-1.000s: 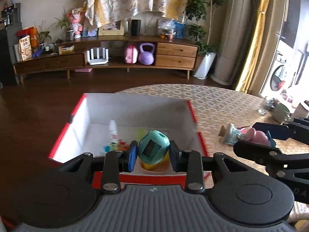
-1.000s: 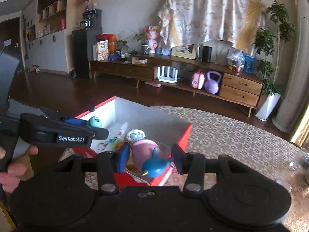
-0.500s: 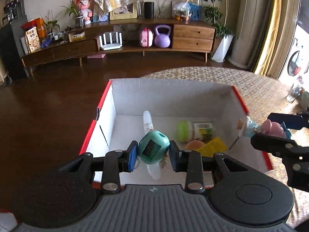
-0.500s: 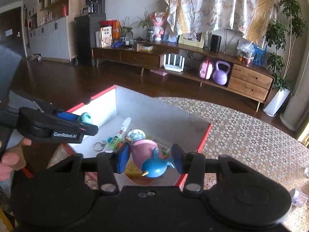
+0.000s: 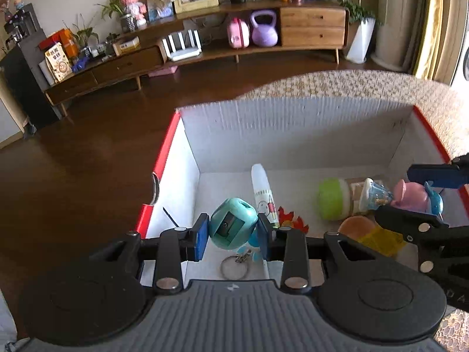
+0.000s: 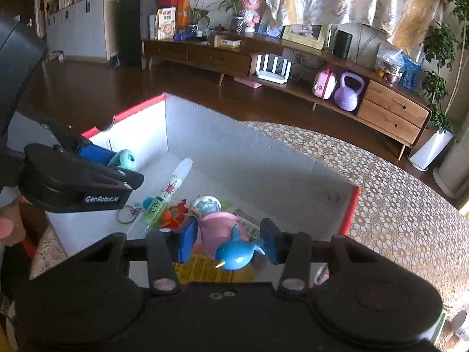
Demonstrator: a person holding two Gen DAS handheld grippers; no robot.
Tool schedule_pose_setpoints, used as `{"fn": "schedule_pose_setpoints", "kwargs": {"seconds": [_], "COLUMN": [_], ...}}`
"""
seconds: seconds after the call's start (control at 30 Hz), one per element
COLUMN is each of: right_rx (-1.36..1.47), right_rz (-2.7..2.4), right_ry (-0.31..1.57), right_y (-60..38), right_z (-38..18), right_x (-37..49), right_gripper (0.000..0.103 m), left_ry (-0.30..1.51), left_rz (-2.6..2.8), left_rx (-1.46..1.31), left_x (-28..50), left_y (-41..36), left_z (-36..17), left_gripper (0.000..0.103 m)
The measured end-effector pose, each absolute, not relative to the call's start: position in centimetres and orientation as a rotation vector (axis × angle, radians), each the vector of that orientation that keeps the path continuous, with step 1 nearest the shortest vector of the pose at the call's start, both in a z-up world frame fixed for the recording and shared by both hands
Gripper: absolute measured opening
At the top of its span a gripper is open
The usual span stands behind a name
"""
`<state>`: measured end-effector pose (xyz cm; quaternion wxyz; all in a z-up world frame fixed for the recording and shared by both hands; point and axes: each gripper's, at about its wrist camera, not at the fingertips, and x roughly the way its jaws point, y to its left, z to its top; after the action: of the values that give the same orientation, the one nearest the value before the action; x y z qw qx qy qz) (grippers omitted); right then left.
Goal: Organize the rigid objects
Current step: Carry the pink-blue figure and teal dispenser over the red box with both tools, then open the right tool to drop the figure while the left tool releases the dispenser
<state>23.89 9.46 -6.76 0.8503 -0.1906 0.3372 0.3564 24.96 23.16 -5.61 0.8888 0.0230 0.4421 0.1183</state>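
My left gripper (image 5: 233, 233) is shut on a round teal pencil sharpener (image 5: 231, 227) and hangs over the left side of a white box with red rims (image 5: 293, 123). From the right wrist view that sharpener (image 6: 123, 158) peeks out of the left gripper (image 6: 117, 165). The right gripper (image 6: 227, 240) is shut on a pink toy with a blue whale and a clear dome top (image 6: 225, 231), over the box's near right part. In the left wrist view this toy (image 5: 410, 195) shows at the right, held in the right gripper (image 5: 422, 193).
In the box (image 6: 234, 152) lie a white glue tube (image 5: 262, 190), a green-capped jar (image 5: 334, 198), a key ring (image 5: 234, 267), an orange flame-shaped piece (image 5: 290, 220) and a yellow packet (image 5: 381, 237). The box stands on a patterned tablecloth (image 6: 395, 199). Beyond are dark floor and a wooden sideboard (image 5: 205, 44).
Both grippers have moved forward and down over the box with their toys still held. The cameras tilt down more, so the box's floor and contents fill the views.
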Motion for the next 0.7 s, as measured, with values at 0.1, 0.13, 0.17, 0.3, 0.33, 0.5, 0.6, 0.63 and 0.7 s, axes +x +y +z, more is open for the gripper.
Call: {"fn": "schedule_pose_setpoints", "kwargs": {"seconds": [0.1,0.13,0.17,0.3,0.33,0.5,0.6,0.63,0.7], "right_rx": [-0.418,-0.423,-0.428,-0.433,-0.43,-0.438,-0.449,-0.453,-0.458], "right_rz": [0.753,0.753,0.752,0.756,0.756,0.751,0.748,0.752,0.753], "right_ry": [0.718,0.722,0.726,0.751,0.761,0.803,0.816,0.823,0.821], "right_y": [10.1,10.2,10.4,10.7,10.7,11.0,11.2,11.3,11.4], "right_z": [-7.1,-7.3,-7.4,-7.7,-7.7,-7.9,-8.0,-8.1,-8.1], "right_x": [24.2,24.2,24.4,24.7,24.7,25.1,25.1,25.1,25.0], "right_gripper": [0.046,0.046,0.046,0.047,0.047,0.047,0.047,0.047,0.047], "left_ry": [0.956,0.967,0.983,1.024,1.026,1.05,1.064,1.065,1.07], "left_rz": [0.242,0.241,0.236,0.226,0.224,0.202,0.192,0.191,0.188], "left_rx": [0.063,0.062,0.059,0.048,0.046,0.061,0.079,0.087,0.099], "left_x": [25.6,25.7,25.9,26.3,26.4,26.5,26.6,26.6,26.7], "left_y": [23.1,23.2,23.3,23.3,23.4,23.0,22.6,22.4,22.2], "left_z": [-6.4,-6.6,-6.9,-7.7,-7.7,-7.6,-7.6,-7.6,-7.6], "left_gripper": [0.034,0.034,0.034,0.034,0.034,0.034,0.034,0.034,0.034]}}
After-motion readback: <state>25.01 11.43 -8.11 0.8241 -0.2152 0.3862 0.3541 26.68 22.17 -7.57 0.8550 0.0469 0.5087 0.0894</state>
